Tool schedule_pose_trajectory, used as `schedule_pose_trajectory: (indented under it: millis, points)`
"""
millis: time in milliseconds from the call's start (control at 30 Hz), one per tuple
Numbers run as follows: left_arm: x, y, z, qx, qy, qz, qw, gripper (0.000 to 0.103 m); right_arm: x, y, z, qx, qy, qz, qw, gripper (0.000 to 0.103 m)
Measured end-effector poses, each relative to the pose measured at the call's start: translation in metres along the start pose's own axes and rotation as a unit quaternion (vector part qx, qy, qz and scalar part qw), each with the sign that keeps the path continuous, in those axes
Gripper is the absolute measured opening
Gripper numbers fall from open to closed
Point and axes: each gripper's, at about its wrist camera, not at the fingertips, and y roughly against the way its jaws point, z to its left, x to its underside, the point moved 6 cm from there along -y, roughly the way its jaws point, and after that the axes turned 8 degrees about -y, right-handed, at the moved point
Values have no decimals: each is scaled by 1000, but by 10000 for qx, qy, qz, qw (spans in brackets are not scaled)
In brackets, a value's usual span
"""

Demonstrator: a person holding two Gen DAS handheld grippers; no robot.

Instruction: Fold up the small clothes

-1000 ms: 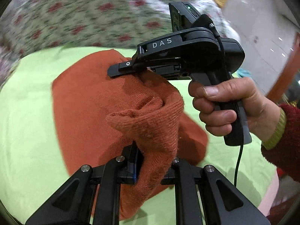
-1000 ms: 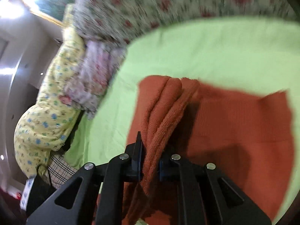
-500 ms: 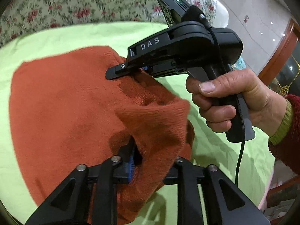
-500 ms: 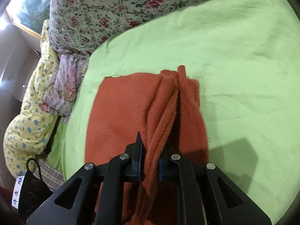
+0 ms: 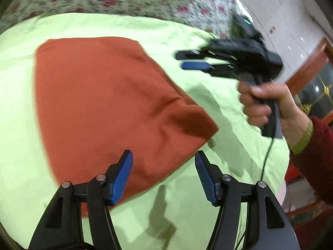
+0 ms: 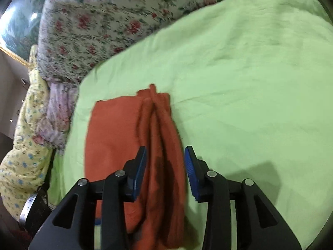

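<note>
- Both hand-held grippers are seen with their jaws spread and nothing gripped between them.
- Wide spacing is shown by the left gripper (image 5: 163,165), whose blue pads (image 5: 122,177) are held above the near edge of the orange knit garment (image 5: 100,104); whether that edge is touched cannot be told.
- On the right gripper (image 6: 165,164), a moderate opening is kept, with the garment's (image 6: 116,137) bunched fold (image 6: 162,145) lying in the gap between the pads; contact cannot be told.
- From the left wrist view, the right gripper (image 5: 188,60) is seen blurred, held apart from the garment's far corner by the right hand (image 5: 268,106).
- The garment is laid mostly flat on a light green sheet (image 6: 239,73), with one raised ridge along its right side.
- A floral bedspread (image 6: 100,25) is seen beyond the sheet.
</note>
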Motion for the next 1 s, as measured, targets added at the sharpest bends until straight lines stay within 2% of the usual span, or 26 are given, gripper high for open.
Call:
schedule_pose_trajectory:
  millis: [100, 233, 400, 533, 567, 600, 667, 833, 900, 1000]
  points:
    - [1, 17, 30, -270, 382, -114, 9988, 64, 17, 7, 19, -156, 193, 103, 9996, 39]
    - [-8, 29, 72, -654, 922, -258, 9933, 65, 31, -9, 33, -149, 319, 305, 9989, 39]
    - [-9, 34, 108, -747, 1480, -400, 9853, 68, 38, -34, 34, 22, 263, 412, 9988, 39]
    - [-7, 24, 121, -725, 1757, -366, 9811, 69, 44, -40, 32, -37, 213, 513, 9984, 37]
    - [-5, 20, 123, -700, 1819, -342, 9802, 69, 45, -41, 32, -48, 217, 540, 9983, 32]
    - [-4, 16, 123, -680, 1874, -306, 9795, 69, 44, -41, 31, -37, 226, 558, 9982, 11]
    - [-4, 10, 121, -656, 1920, -275, 9788, 69, 40, -37, 29, -36, 218, 540, 9983, 10]
    - [-13, 2, 122, -694, 1888, -253, 9792, 74, 12, 4, 45, -187, 524, 15, 9984, 8]
    - [-14, -3, 122, -683, 1920, -194, 9788, 74, 7, 2, 37, -50, 528, 44, 9986, 8]
    - [-15, -12, 122, -651, 1953, -89, 9785, 74, 14, -25, 5, 439, 432, 344, 9975, 7]
